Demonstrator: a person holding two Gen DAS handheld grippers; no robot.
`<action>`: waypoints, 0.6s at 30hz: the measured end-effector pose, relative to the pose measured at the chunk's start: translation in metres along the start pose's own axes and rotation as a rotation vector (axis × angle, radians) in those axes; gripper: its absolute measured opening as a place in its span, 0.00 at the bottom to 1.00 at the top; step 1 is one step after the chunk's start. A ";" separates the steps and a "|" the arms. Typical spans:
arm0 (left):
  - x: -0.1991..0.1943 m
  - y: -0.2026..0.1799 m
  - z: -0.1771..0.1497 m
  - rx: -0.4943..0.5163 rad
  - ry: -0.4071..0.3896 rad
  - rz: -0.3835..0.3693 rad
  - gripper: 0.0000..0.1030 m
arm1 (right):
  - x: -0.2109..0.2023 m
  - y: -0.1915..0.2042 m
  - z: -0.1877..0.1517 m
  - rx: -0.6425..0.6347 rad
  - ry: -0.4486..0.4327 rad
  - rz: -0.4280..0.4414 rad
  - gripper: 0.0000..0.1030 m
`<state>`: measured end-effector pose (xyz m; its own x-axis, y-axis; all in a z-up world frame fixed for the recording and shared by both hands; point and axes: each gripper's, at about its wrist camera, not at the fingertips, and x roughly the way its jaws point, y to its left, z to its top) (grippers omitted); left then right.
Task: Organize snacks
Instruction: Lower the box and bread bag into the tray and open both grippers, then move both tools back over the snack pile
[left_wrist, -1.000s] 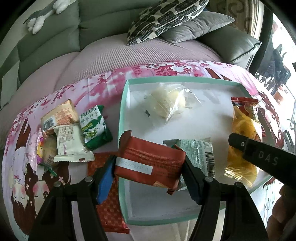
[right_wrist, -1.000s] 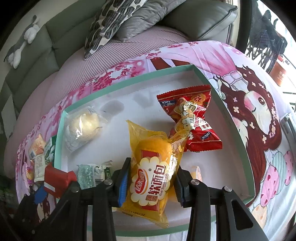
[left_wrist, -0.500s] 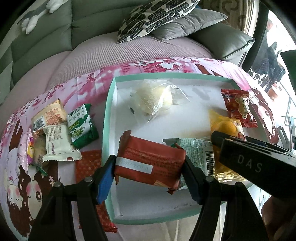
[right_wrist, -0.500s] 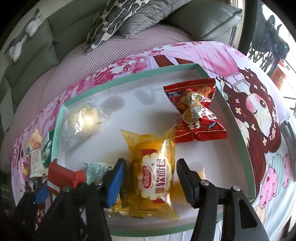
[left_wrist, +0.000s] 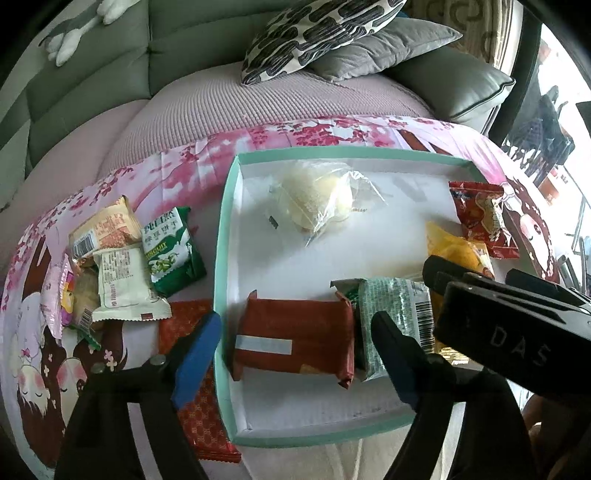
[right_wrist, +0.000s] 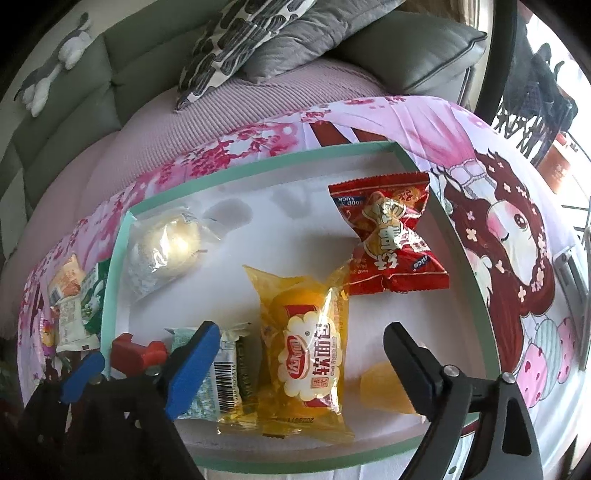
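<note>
A mint-rimmed white tray (left_wrist: 223, 236) holds several snacks. In the left wrist view a dark red packet (left_wrist: 295, 341) lies on the tray floor between the opening jaws of my left gripper (left_wrist: 299, 347), whose pads stand clear of it. A green-white packet (left_wrist: 397, 314) lies beside it. In the right wrist view a yellow bread packet (right_wrist: 310, 354) rests in the tray (right_wrist: 465, 258) between the opening jaws of my right gripper (right_wrist: 299, 354), untouched. A red candy-shaped bag (right_wrist: 391, 240) and a clear-wrapped white bun (right_wrist: 162, 251) lie farther in.
Left of the tray, several loose packets (left_wrist: 122, 266) lie on the pink printed cloth, and a red patterned packet (left_wrist: 199, 391) sits under my left finger. A small orange jelly cup (right_wrist: 384, 387) is in the tray. A grey sofa with cushions (left_wrist: 332, 40) stands behind.
Both grippers opened. The red packet dropped from the left jaws onto the tray, and the yellow bread packet left the right jaws and now lies flat.
</note>
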<state>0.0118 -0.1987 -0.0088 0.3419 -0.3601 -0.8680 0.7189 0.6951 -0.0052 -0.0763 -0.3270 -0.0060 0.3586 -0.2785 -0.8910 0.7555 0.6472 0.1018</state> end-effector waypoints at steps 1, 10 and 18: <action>-0.002 0.000 0.001 -0.001 -0.005 -0.004 0.82 | -0.002 0.000 0.000 0.000 -0.006 0.001 0.96; -0.024 0.013 0.005 -0.045 -0.063 0.004 0.86 | -0.029 -0.001 0.004 0.023 -0.082 0.032 0.99; -0.032 0.065 0.004 -0.244 -0.089 0.074 0.86 | -0.032 -0.006 0.006 0.045 -0.085 0.023 0.99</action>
<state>0.0496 -0.1447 0.0202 0.4477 -0.3480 -0.8237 0.5262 0.8473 -0.0720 -0.0890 -0.3263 0.0244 0.4202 -0.3241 -0.8476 0.7694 0.6225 0.1433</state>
